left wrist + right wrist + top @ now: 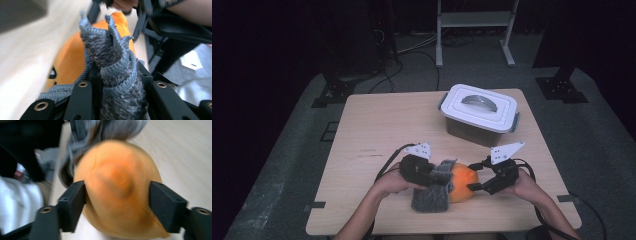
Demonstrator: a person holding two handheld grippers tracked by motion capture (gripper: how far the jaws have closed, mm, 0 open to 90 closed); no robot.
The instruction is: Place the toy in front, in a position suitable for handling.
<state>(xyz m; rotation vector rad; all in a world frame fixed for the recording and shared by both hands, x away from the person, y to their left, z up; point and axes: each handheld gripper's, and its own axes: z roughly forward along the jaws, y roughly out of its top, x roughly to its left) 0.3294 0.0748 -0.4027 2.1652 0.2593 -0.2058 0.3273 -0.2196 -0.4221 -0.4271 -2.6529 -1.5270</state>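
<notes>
Right, your left gripper [432, 176] pinches the grey cloth [113, 65] against the orange fruit [116, 187], right gripper [475, 177] clamping it wide; next, wipe.

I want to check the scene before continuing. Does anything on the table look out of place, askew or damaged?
Nothing looks damaged or spilled. The grey cloth is bunched up rather than flat, pinched in the left gripper against the orange fruit, which the right gripper clamps. The white lidded box sits closed.

Table [377, 130] overlooked from above, facing forward. Gripper views set close, aimed along facing jaws; grey cloth [112, 62] and orange fruit [117, 187] shared.
</notes>
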